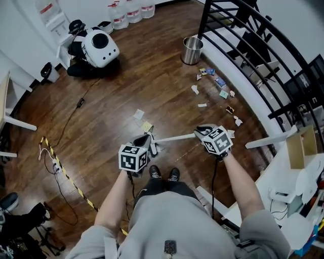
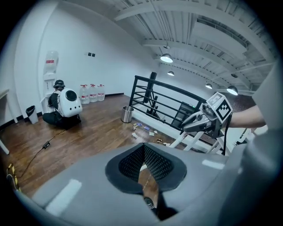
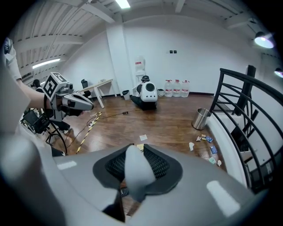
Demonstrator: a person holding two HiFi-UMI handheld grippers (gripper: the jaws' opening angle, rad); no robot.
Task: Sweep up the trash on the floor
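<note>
Several scraps of trash (image 1: 218, 83) lie on the wood floor along the curved white kerb, and two paper pieces (image 1: 143, 120) lie nearer me. My right gripper (image 1: 200, 132) is shut on a white handle (image 1: 174, 137), which fills its jaws in the right gripper view (image 3: 135, 170). The handle runs level towards my left gripper (image 1: 148, 143). In the left gripper view (image 2: 143, 170) the pads nearly meet, with only floor and a shoe showing in the slit. Whether they pinch something thin I cannot tell. The handle's head is hidden.
A steel bin (image 1: 192, 49) stands by the black railing (image 1: 253, 45), beyond the scraps. A white domed machine (image 1: 99, 47) and water bottles (image 1: 126, 12) stand at the back. A cable (image 1: 76, 109) and striped tape (image 1: 66, 174) cross the floor at left. A white table (image 1: 291, 174) is at right.
</note>
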